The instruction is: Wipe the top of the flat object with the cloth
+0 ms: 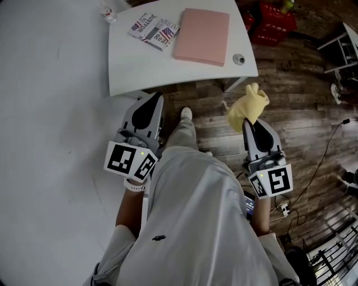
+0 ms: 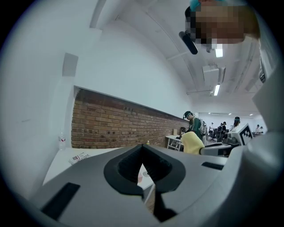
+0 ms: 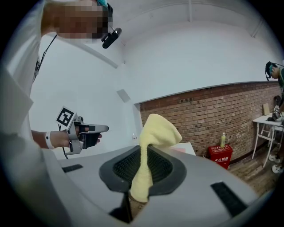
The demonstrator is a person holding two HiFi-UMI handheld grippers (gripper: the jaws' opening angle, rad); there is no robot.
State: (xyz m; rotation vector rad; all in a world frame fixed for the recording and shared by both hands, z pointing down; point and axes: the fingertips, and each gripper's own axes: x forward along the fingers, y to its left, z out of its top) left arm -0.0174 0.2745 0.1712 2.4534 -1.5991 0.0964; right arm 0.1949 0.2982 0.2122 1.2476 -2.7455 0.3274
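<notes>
A pink flat object (image 1: 201, 36) lies on the white table (image 1: 128, 67) at the top of the head view. My right gripper (image 1: 248, 124) is shut on a yellow cloth (image 1: 248, 107), which bunches up above the jaw tips; in the right gripper view the cloth (image 3: 157, 133) runs down between the closed jaws of that gripper (image 3: 143, 150). My left gripper (image 1: 152, 101) is shut with nothing in it, as the left gripper view (image 2: 142, 148) also shows. Both grippers hang in front of the person's legs, short of the table's near edge.
Printed booklets (image 1: 154, 29) lie left of the pink object, and a small round thing (image 1: 239, 58) sits to its right. A small bottle (image 1: 108, 12) lies near the table's far left corner. Red crates (image 1: 274, 21) stand on the wooden floor beyond the table, with cables at right.
</notes>
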